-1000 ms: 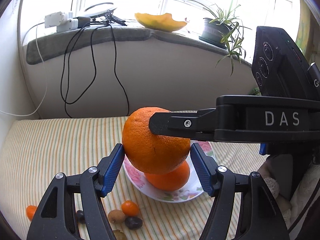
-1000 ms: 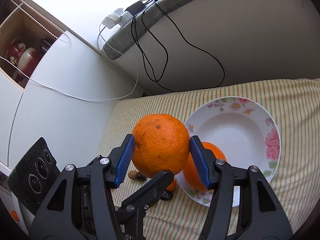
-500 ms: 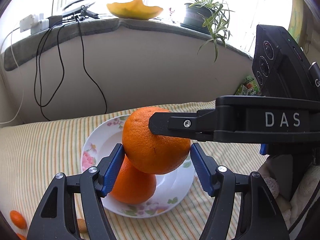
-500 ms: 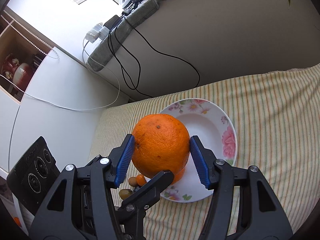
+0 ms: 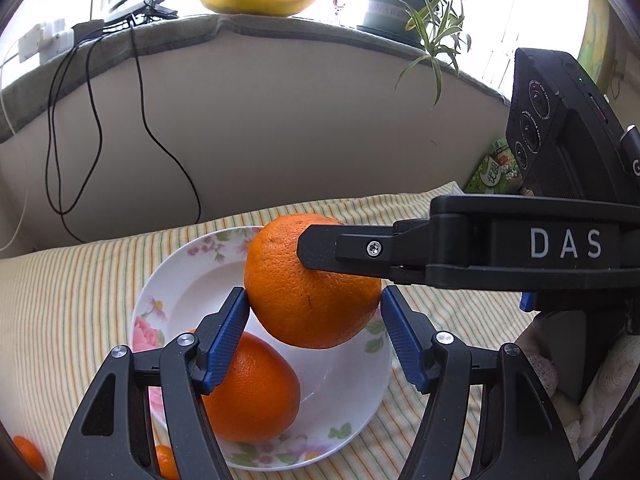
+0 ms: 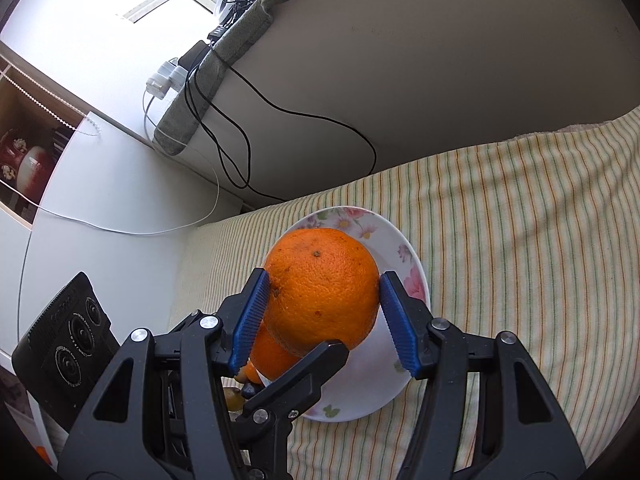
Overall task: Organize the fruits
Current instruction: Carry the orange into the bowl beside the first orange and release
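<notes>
Over the plate: the big round orange point(image 5: 308, 292) hung in the air above the white flowered plate point(image 5: 192, 280).
Right claw point(image 6: 320, 312): its blue pads pinched the big round orange from both sides.
Left claw point(image 5: 314, 336): its blue pads sat at the sides of the same fruit; the left pad touched it, but I could not tell if the right one did.
On the plate: a second orange point(image 5: 256, 392) lay at the near left side.
Table: the plate sat on a striped cloth point(image 6: 520, 208), with small fruits point(image 5: 28, 452) beside it.
Risk one: dropped from this high, the fruit could bounce and roll off the plate.
Risk two: it could bump the second orange and push it out.
Risk three: the two claws were very close and could knock together.
</notes>
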Demonstrator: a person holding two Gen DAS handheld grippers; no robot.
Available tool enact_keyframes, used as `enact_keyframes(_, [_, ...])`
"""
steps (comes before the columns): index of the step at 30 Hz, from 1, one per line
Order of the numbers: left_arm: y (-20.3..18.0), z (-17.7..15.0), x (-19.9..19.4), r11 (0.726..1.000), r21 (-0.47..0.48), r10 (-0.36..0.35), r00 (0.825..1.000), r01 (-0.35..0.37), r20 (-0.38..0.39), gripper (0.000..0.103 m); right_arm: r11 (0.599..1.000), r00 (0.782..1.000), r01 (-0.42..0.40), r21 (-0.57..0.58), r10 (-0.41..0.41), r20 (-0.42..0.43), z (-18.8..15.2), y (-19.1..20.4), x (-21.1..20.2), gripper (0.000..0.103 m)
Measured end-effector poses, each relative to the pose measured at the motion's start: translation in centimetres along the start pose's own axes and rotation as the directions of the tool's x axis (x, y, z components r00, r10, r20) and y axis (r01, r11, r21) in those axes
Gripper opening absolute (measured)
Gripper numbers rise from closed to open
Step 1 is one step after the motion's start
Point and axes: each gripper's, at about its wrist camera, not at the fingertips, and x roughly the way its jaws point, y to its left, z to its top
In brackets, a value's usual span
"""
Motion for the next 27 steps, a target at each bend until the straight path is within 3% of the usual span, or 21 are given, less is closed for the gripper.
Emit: enact_keyframes(27, [0.2, 0.0, 1.2, 1.000, -0.002, 0.010, 1.000, -0.011, -0.016, 0.067, 1.000, 1.000, 0.005, 0.022, -0.004, -0.015, 0.6, -0.9, 1.4, 0.060])
